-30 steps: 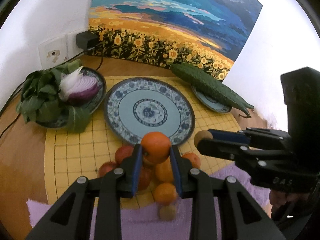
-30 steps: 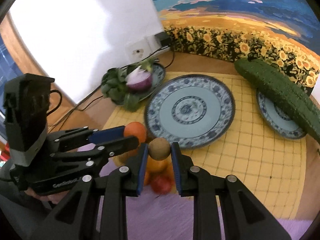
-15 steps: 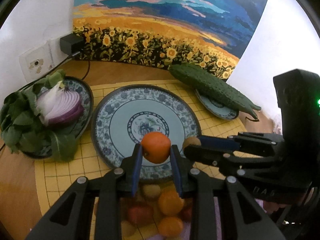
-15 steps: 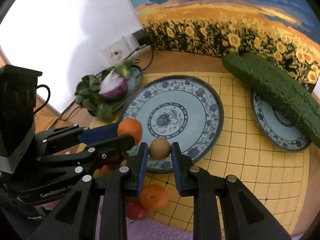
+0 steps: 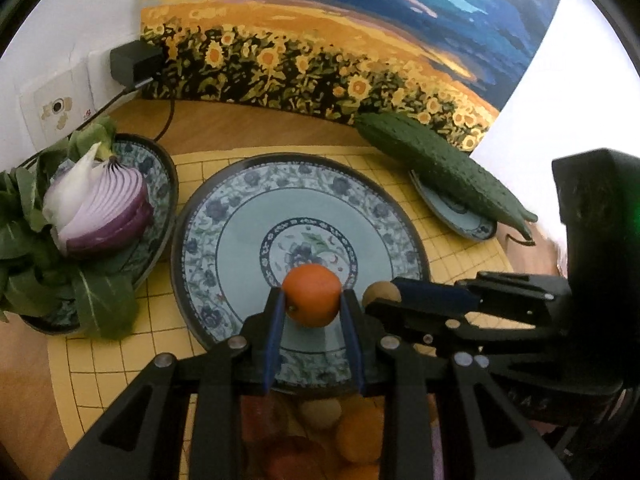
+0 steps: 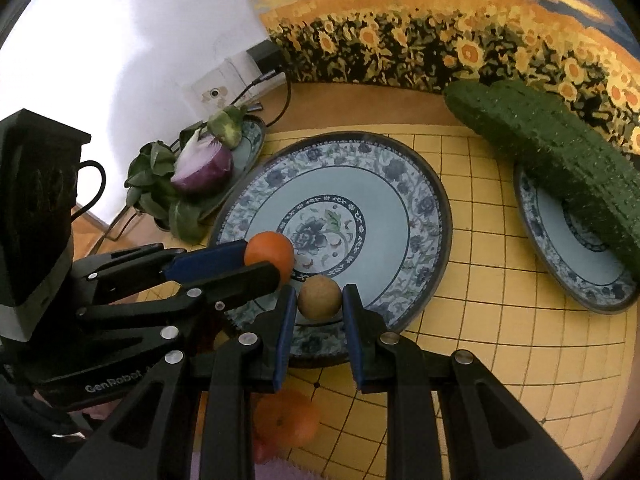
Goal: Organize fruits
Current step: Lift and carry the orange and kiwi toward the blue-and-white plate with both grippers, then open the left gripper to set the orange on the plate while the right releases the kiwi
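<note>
My left gripper (image 5: pixel 312 304) is shut on an orange (image 5: pixel 312 300) and holds it over the near part of the large blue patterned plate (image 5: pixel 240 216). My right gripper (image 6: pixel 320 298) is shut on a small brown round fruit (image 6: pixel 320 297), also over the near rim of that plate (image 6: pixel 420 208). The two grippers are side by side; the orange shows in the right wrist view (image 6: pixel 269 254), the brown fruit in the left wrist view (image 5: pixel 381 293). Several loose fruits (image 5: pixel 352 436) lie below the grippers on the yellow mat, one orange (image 6: pixel 286 420) among them.
A plate with half a red onion (image 5: pixel 100 212) and green leaves (image 5: pixel 100 304) stands at the left. A cucumber (image 5: pixel 440 168) lies across a small plate (image 5: pixel 460 220) at the right. A sunflower painting (image 5: pixel 320 40) and a wall socket with charger (image 5: pixel 132 64) stand behind.
Both grippers moved forward with their fruits, from above the fruit pile to over the near part of the large plate. The pile now lies under and behind the fingers.
</note>
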### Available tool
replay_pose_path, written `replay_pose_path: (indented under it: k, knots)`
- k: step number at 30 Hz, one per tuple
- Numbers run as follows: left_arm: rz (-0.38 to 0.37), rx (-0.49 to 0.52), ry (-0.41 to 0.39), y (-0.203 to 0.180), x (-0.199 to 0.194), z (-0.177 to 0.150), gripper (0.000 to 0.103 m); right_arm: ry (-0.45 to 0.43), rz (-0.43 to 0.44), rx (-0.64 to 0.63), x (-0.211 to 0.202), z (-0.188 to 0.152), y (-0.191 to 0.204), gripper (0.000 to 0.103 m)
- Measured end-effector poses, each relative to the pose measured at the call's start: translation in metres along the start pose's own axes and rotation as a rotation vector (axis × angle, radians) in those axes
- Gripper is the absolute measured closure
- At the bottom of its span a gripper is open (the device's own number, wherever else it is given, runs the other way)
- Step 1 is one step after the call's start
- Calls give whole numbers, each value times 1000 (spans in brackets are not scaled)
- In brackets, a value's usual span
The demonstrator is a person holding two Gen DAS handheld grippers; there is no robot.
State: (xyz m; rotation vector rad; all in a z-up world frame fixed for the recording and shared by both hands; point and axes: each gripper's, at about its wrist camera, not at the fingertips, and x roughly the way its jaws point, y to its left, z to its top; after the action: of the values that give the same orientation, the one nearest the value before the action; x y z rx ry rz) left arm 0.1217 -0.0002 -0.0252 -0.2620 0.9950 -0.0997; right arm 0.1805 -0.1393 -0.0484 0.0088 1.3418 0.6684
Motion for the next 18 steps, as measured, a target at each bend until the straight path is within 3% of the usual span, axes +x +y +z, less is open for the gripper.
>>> replay_pose_path:
  k: [18]
  knots:
    - [1,1,-7,-1,1,5,73,-16,-37,-4,8,1,1,78]
